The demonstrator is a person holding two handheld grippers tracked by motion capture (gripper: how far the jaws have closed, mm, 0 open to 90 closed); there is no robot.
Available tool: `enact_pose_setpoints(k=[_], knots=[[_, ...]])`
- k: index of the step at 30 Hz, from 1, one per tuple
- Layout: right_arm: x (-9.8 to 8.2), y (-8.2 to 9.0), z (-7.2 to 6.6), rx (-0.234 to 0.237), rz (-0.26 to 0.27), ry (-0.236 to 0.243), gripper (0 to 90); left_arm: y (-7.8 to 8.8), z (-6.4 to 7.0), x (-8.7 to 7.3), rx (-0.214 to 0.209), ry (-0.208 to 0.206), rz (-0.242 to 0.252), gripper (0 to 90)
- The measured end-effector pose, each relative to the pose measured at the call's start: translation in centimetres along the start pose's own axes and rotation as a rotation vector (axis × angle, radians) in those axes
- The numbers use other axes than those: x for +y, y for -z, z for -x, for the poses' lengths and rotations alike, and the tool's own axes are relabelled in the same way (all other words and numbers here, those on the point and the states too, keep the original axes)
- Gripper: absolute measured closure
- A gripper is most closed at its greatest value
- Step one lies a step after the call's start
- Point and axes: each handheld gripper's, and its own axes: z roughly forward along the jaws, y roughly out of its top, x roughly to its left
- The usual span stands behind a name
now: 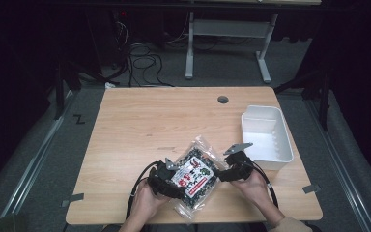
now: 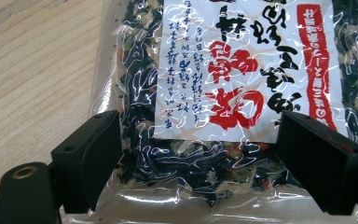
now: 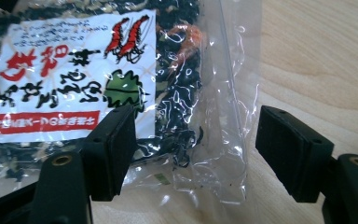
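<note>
A clear bag [image 1: 196, 174] of dark dried bits with a white label printed in black and red lies flat on the wooden surface [image 1: 140, 121], near its front edge and a little right of the middle, turned at a slant. The left claw [image 1: 170, 178] sits at the bag's left side and the right claw [image 1: 224, 170] at its right side, each held in a hand coming in from the bottom of the high view. In the left gripper view the bag [image 2: 242, 84] lies between the two black jaws, which stand wide; their pads are at its sides and do not press on it, with the label's red characters straight ahead. In the right gripper view the jaws also stand wide: one is over the label's edge, the other above bare wood, and the bag's [image 3: 121, 84] clear sealed rim lies between them, not gripped. A white bin [image 1: 266, 137] stands on the surface to the right of the bag, just beyond the right claw. A round hole [image 1: 222, 99] is in the surface near its far edge.
</note>
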Motion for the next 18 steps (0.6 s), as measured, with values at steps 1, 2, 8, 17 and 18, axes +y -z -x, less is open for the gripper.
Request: enact_pose_setpoints(k=[1, 2, 8, 17, 18], knots=[[0.1, -0.3, 0.1, -0.007, -0.015, 0.007, 28.8, 0.0, 0.0, 0.0, 0.001, 0.000, -0.001, 14.7], [0.1, -0.5, 0.1, -0.006, -0.022, 0.008, 28.8, 0.1, 0.0, 0.0, 0.004, -0.002, -0.005, 14.7], [0.0, -1.1, -0.2, 0.018, -0.034, -0.015, 28.5, 0.3, -0.4, 0.0, 0.029, 0.002, -0.012, 14.6], [-0.2, -1.6, -0.3, 0.073, -0.040, -0.050, 27.3, 0.6, -1.3, -0.3, 0.108, 0.037, -0.003, 13.6], [-0.2, -1.7, -0.3, 0.089, -0.041, -0.056, 27.3, 0.7, -1.5, -0.3, 0.114, 0.042, 0.000, 13.6]])
